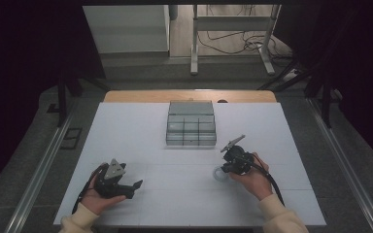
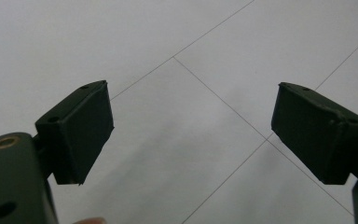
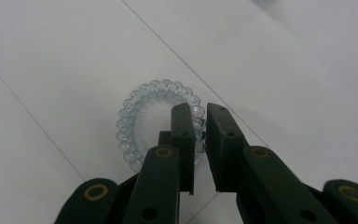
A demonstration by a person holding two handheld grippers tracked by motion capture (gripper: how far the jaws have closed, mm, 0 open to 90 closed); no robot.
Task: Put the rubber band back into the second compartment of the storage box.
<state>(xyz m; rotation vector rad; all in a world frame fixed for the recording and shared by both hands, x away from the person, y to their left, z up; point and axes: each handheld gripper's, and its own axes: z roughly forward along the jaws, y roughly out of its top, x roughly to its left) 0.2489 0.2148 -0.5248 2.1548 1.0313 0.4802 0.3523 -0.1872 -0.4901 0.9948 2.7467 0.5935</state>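
A clear, pale-blue coiled ring [image 3: 135,116], like a spiral hair tie, lies flat on the white table [image 3: 51,56]. My right gripper [image 3: 199,116] points down at it with its jaws closed on the ring's right side, one jaw inside the loop and one outside. From above, the ring [image 1: 218,173] shows as a small pale circle just left of the right gripper [image 1: 226,170]. My left gripper [image 1: 133,187] rests low at the front left in a hand, and its jaws stand wide apart over bare table [image 2: 191,126] with nothing between them.
A grey organiser box [image 1: 191,124] with several compartments stands at the table's middle back. A wooden strip [image 1: 126,95] edges the far side. Beyond it are a white frame's legs and cables on the floor.
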